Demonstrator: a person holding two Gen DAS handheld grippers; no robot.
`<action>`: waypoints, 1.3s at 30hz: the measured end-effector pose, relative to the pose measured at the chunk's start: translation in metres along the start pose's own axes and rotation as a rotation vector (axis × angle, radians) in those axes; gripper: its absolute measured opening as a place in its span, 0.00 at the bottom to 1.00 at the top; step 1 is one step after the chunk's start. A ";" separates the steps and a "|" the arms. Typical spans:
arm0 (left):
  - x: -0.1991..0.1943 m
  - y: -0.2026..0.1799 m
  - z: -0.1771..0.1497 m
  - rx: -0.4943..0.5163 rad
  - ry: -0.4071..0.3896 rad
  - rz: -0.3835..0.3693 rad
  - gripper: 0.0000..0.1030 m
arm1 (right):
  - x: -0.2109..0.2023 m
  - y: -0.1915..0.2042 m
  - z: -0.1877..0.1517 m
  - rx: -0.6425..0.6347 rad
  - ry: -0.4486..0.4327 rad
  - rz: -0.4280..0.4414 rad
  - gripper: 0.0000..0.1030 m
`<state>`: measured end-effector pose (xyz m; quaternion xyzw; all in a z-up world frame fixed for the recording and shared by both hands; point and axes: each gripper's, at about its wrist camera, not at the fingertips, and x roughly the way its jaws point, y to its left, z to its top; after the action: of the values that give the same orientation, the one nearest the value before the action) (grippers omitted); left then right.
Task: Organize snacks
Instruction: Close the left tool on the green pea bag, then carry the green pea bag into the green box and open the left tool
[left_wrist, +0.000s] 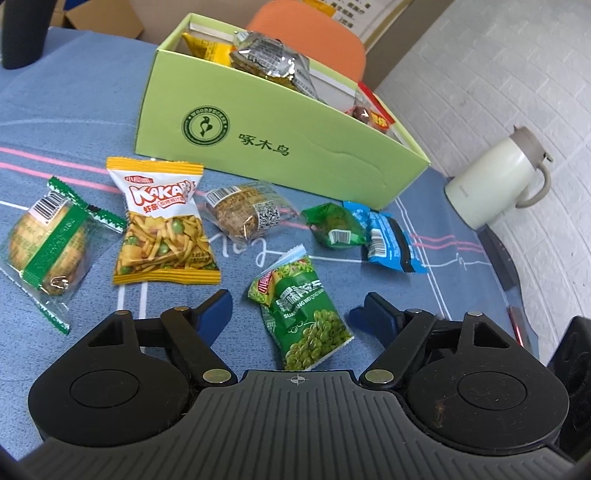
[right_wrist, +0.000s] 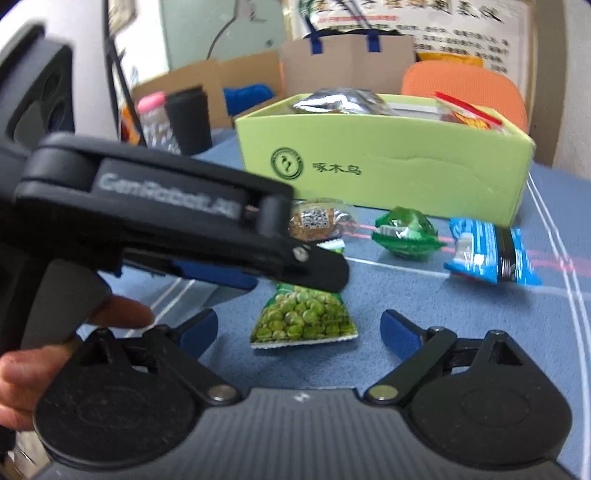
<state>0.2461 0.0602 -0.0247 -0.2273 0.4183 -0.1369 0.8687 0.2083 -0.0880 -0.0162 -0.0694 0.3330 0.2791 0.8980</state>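
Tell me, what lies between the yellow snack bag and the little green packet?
A clear-wrapped round cake lies between the yellow bag and the small green packet, seen in the left wrist view.

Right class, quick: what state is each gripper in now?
Left gripper: open, holding nothing; the green pea packet lies between its fingers.
Right gripper: open, empty.

A cream jug (left_wrist: 496, 184) stands at the right edge of the blue table (left_wrist: 74, 110). An orange chair (left_wrist: 314, 33) and cardboard boxes (right_wrist: 207, 85) fill the upper background.
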 end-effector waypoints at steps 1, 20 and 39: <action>0.000 0.000 0.000 -0.001 0.001 -0.006 0.60 | 0.000 0.003 0.001 -0.027 -0.003 -0.012 0.90; -0.008 -0.007 0.010 -0.007 -0.001 -0.091 0.16 | -0.014 0.011 0.013 -0.013 -0.061 -0.049 0.59; -0.007 0.048 0.190 -0.041 -0.221 -0.004 0.33 | 0.080 -0.008 0.176 -0.180 -0.179 0.025 0.69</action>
<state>0.3935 0.1576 0.0597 -0.2595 0.3224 -0.1039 0.9044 0.3612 -0.0040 0.0680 -0.1202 0.2259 0.3239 0.9108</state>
